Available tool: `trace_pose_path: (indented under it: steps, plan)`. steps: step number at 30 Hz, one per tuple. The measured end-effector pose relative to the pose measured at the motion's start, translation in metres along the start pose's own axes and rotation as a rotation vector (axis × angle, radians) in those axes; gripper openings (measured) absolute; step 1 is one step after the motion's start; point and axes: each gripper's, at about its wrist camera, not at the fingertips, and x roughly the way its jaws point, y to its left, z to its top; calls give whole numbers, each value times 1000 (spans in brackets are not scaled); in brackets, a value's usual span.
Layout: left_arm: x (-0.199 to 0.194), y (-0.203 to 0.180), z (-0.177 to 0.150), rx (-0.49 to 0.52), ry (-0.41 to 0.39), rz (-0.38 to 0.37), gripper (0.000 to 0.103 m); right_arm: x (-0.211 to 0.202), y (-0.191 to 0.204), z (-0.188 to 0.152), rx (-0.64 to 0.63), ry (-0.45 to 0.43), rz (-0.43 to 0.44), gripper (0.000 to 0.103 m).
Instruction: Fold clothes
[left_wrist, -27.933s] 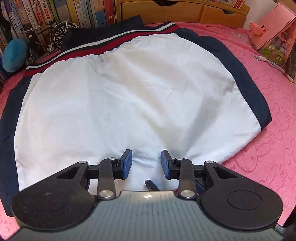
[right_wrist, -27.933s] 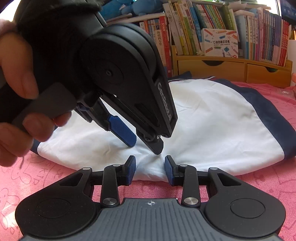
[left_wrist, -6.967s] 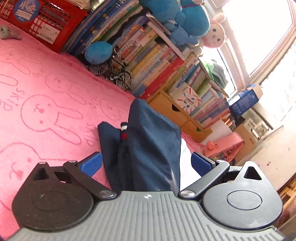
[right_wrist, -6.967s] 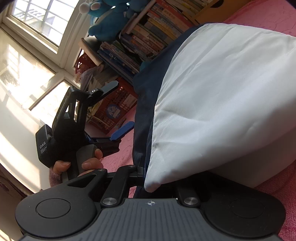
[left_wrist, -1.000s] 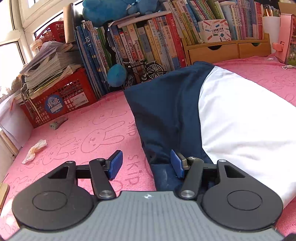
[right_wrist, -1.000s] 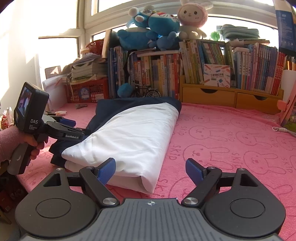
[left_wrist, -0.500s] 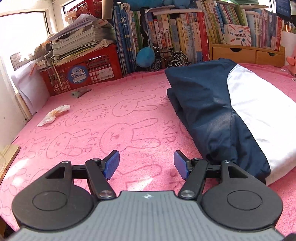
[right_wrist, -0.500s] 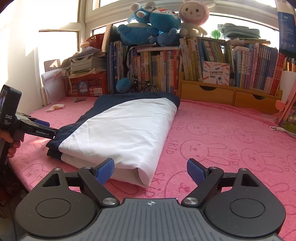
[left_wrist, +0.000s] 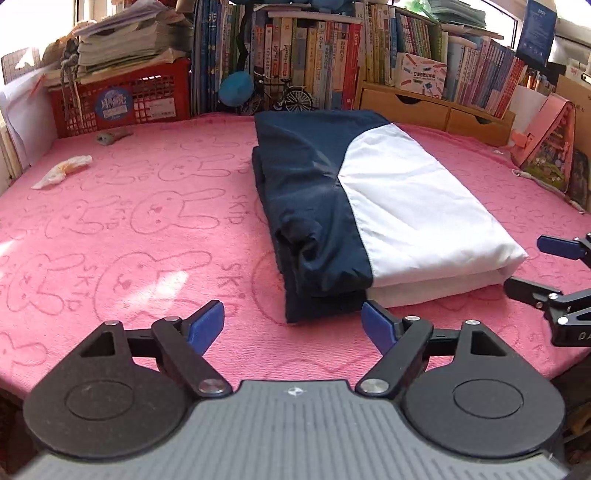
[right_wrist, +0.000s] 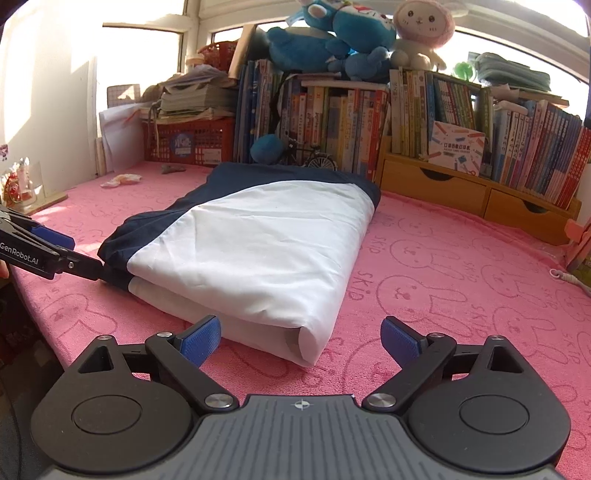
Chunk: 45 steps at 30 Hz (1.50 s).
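A navy and white garment (left_wrist: 369, 206) lies folded into a long thick bundle on the pink rabbit-print cover (left_wrist: 147, 221). In the left wrist view my left gripper (left_wrist: 293, 326) is open, hovering just short of the bundle's near navy end, nothing between its blue pads. The right gripper's fingers (left_wrist: 554, 266) show at the right edge, spread apart beside the white corner. In the right wrist view the same garment (right_wrist: 258, 243) lies ahead, and my right gripper (right_wrist: 301, 341) is open just before its white folded edge. The left gripper (right_wrist: 48, 251) reaches in from the left.
A red basket (left_wrist: 125, 99) with stacked papers, rows of books (left_wrist: 314, 55), a toy bicycle (left_wrist: 284, 98) and wooden drawers (left_wrist: 424, 107) line the far edge. A crumpled wrapper (left_wrist: 61, 170) lies far left. A pink box (left_wrist: 546, 140) stands right. Plush toys (right_wrist: 354, 33) top the books.
Both grippers have drawn back from the folded garment toward the near edge of the cover. The left gripper swung right and opened wider. The bundle has stayed put.
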Motion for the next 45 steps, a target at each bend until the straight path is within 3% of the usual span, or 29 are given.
trace_pose_path:
  steps: [4, 8, 18, 26, 32, 38, 45]
  plan:
    - [5, -15, -1, 19, 18, -14, 89, 2, 5, -2, -16, 13, -4, 97]
    - [6, -27, -1, 27, 31, -28, 99, 4, 7, -3, -21, 27, -8, 97]
    - [15, -43, 1, 45, 61, -30, 103, 10, 5, -2, -3, 45, -13, 100]
    - [19, -53, 7, 126, 64, 52, 103, 13, 6, 3, -7, 71, -19, 102]
    - [27, -44, 12, 31, 117, -2, 103, 15, 4, 13, -2, 92, -27, 103]
    - [21, -54, 15, 81, 76, 20, 103, 16, 4, 17, 5, 83, -13, 103]
    - [20, -52, 23, 55, 98, 1, 103, 19, 5, 24, 1, 83, -3, 103]
